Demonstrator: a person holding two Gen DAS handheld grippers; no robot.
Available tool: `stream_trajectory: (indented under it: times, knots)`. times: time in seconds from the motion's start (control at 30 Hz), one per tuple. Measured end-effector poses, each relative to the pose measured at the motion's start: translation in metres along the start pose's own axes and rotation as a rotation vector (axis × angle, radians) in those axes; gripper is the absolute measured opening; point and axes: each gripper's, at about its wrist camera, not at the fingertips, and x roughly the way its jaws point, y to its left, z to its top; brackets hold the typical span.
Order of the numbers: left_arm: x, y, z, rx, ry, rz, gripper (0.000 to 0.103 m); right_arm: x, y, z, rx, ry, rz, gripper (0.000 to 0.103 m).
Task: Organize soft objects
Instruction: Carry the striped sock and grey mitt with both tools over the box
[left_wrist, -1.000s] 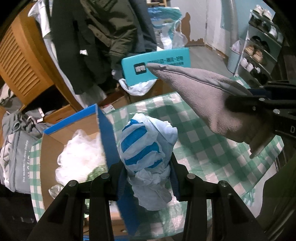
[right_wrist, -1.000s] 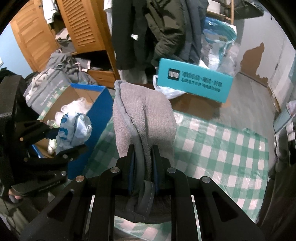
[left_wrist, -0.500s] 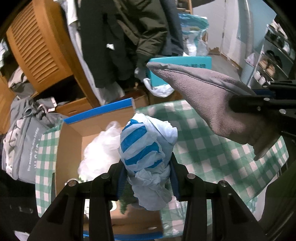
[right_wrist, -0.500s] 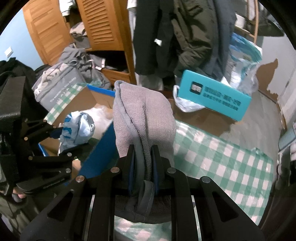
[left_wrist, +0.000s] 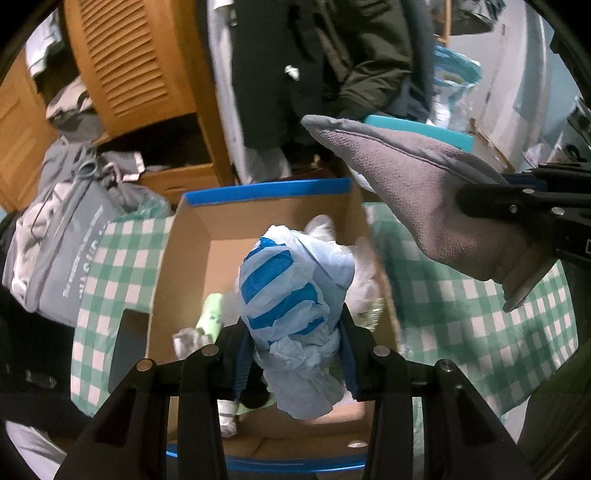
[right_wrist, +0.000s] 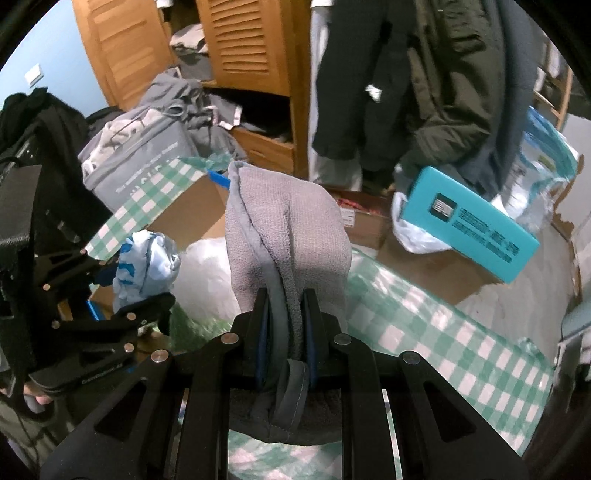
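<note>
My left gripper (left_wrist: 295, 343) is shut on a crumpled blue-and-white striped plastic bag (left_wrist: 291, 291) and holds it above the open cardboard box (left_wrist: 184, 269) with blue edges. The box holds white plastic bags and a pale green item. My right gripper (right_wrist: 286, 325) is shut on a folded grey fleece cloth (right_wrist: 284, 229) that sticks up between its fingers. In the left wrist view the grey cloth (left_wrist: 417, 192) hangs to the right of the box. In the right wrist view the left gripper (right_wrist: 122, 295) with its striped bag (right_wrist: 144, 262) is at the left.
A green-and-white checked tablecloth (left_wrist: 461, 295) covers the table. A grey storage bag of clothes (left_wrist: 62, 229) stands left of the box. A teal box (right_wrist: 469, 221) lies beyond the table. Dark coats (right_wrist: 424, 81) hang by a wooden wardrobe (left_wrist: 122, 74).
The left gripper with the striped bag has moved left, from beside the box's right wall to over the box's inside. The right gripper has followed to the left with the grey cloth.
</note>
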Motion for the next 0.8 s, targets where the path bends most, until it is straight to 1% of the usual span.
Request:
stream_trajectory:
  times: [0.27, 0.43, 0.57, 0.73, 0.8]
  knots:
    - [0.019, 0.040, -0.007, -0.076, 0.045, 0.022, 0.041, 0.029, 0.033, 0.027, -0.067, 0.036, 0.029, 0.015]
    - [0.036, 0.060, -0.011, -0.127, 0.086, 0.021, 0.041, 0.042, 0.055, 0.042, -0.111, 0.054, 0.046, 0.015]
    - [0.045, 0.069, -0.013, -0.176, 0.113, -0.025, 0.041, 0.055, 0.068, 0.053, -0.136, 0.079, 0.056, 0.015]
    - [0.052, 0.074, -0.014, -0.200, 0.130, -0.019, 0.043, 0.075, 0.085, 0.059, -0.181, 0.125, 0.057, 0.015]
    - [0.054, 0.076, -0.015, -0.211, 0.137, -0.022, 0.043, 0.081, 0.091, 0.061, -0.199, 0.140, 0.059, 0.017]
